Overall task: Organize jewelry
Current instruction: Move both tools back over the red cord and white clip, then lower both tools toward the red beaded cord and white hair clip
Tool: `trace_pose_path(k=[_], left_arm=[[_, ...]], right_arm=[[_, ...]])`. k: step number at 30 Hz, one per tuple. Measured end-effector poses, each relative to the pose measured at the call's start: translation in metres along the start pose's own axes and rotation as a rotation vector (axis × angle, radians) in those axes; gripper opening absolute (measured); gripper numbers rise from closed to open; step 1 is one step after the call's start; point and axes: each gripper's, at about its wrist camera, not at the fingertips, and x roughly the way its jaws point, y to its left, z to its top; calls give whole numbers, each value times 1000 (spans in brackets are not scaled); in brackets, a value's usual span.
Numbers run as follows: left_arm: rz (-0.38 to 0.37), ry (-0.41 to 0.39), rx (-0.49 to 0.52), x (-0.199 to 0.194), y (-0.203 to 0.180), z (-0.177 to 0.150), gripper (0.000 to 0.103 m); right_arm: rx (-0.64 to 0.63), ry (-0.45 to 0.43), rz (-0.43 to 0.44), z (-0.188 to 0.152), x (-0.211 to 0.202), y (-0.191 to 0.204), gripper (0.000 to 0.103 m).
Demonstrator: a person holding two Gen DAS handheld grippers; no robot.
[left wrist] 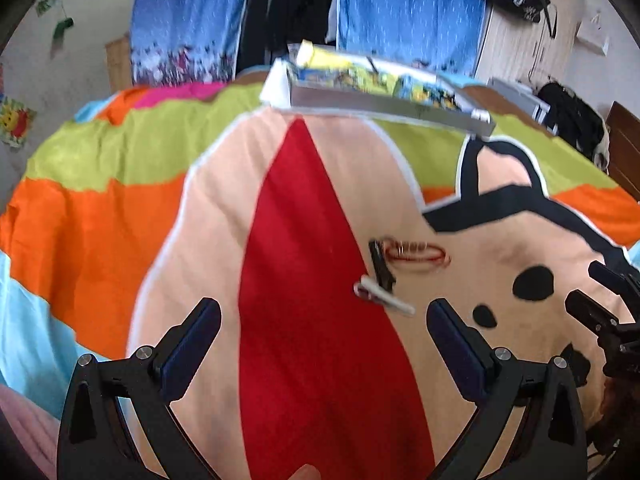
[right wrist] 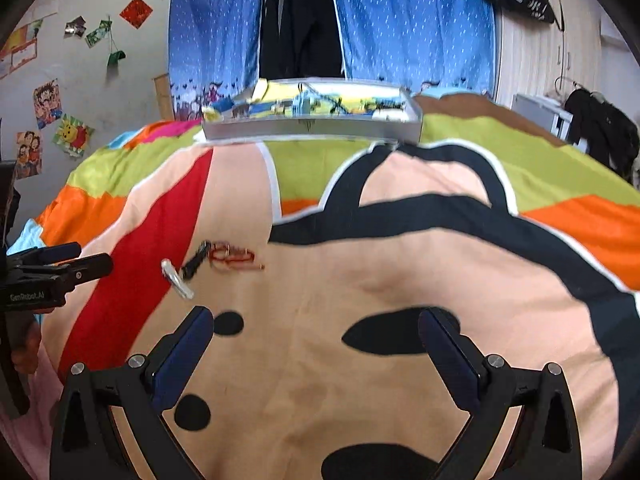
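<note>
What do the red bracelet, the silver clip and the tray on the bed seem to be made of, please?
Red bracelet: looks like thin red cord with small metallic links; blur leaves it uncertain.
Silver clip: probably metal, pale and shiny, though plastic is possible.
Tray: grey, matte, straight-walled, perhaps metal or coated board; its printed lining looks like paper.

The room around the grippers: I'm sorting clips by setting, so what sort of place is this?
Most likely a bedroom. The work surface is a bed under a bright cartoon bedspread, blue curtains hang past its far edge, and cartoon pictures are stuck on the wall.
</note>
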Motion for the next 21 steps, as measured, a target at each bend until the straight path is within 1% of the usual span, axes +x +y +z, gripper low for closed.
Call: trace_pose_path(k=[4, 8, 14, 21], left_arm=[[-2, 40, -3, 11, 1, -3, 101], [4, 60, -17, 18, 5, -4, 101], [7, 80, -49, 25, 11, -3, 101], [9, 109, -60, 32, 13, -4, 101]], right_arm=[[16, 46, -3, -10, 10, -3, 103], [36, 86, -16, -20, 19, -8, 103], [73, 124, -25, -29, 27, -15, 103], [63, 168, -32, -36, 38, -13, 103]])
